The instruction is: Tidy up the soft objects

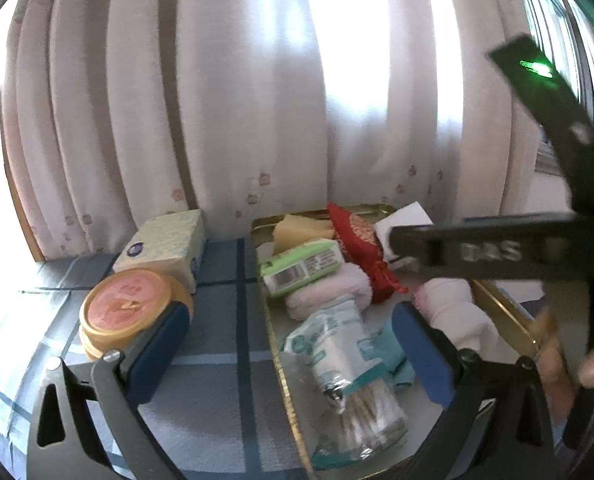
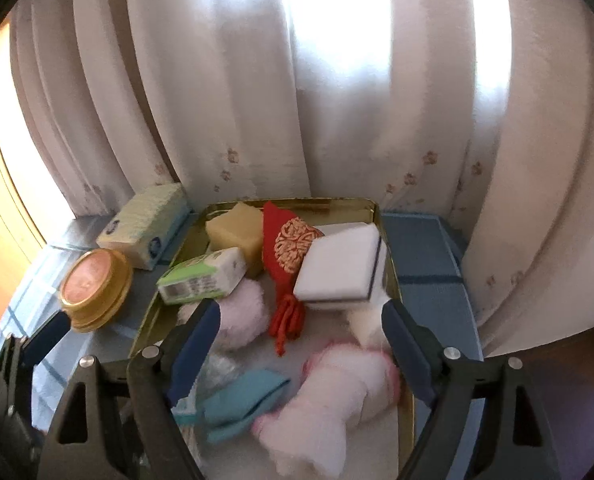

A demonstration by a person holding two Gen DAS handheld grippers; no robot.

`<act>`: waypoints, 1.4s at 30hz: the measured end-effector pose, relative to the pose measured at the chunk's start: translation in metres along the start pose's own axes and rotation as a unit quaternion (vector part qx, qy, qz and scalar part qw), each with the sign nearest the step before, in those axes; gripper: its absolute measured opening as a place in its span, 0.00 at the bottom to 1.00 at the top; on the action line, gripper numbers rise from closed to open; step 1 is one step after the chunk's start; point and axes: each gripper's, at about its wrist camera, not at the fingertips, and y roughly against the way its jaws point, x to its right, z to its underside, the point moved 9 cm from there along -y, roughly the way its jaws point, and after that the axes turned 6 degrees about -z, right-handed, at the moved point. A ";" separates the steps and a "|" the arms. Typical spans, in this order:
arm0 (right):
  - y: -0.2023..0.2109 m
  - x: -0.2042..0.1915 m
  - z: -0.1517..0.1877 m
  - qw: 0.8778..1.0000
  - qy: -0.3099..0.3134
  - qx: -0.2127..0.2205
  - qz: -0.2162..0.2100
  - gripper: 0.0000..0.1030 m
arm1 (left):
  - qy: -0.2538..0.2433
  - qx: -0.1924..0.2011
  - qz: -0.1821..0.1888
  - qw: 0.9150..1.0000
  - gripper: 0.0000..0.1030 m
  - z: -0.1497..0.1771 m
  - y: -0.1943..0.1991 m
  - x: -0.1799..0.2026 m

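Pink fluffy cloth (image 2: 337, 392) is lying loose in the gold tray (image 2: 377, 208) – right gripper (image 2: 301, 340) hovering wide open, gripping nothing; left gripper (image 1: 293, 332) gaping, empty – a careless dip risks toppling the white sponge (image 2: 337, 268)

Both wrist views close above the gold tray (image 1: 509, 300) (image 2: 377, 210), angled downward toward the curtain (image 1: 225, 120) (image 2: 225, 100), sharing tray contents

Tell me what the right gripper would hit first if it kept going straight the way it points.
Probably the pink fluffy cloth in the gold tray. The right gripper is open, with that cloth lying between and just beyond its fingers. Depth is hard to judge.
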 end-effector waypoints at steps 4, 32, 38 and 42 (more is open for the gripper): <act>0.033 0.005 0.004 0.996 -0.017 0.081 0.023 0.82 | 0.008 0.018 -0.016 1.000 1.00 -0.003 0.008 -0.012; 0.145 -0.008 0.026 0.884 -0.021 0.430 0.184 0.97 | 0.037 0.191 -0.134 0.972 1.00 -0.037 0.039 -0.064; 0.149 -0.013 0.027 0.878 -0.010 0.442 0.183 0.97 | 0.035 0.207 -0.131 0.969 1.00 -0.037 0.047 -0.061; 0.150 -0.014 0.028 0.875 -0.006 0.448 0.184 0.98 | 0.038 0.210 -0.133 0.968 1.00 -0.037 0.049 -0.062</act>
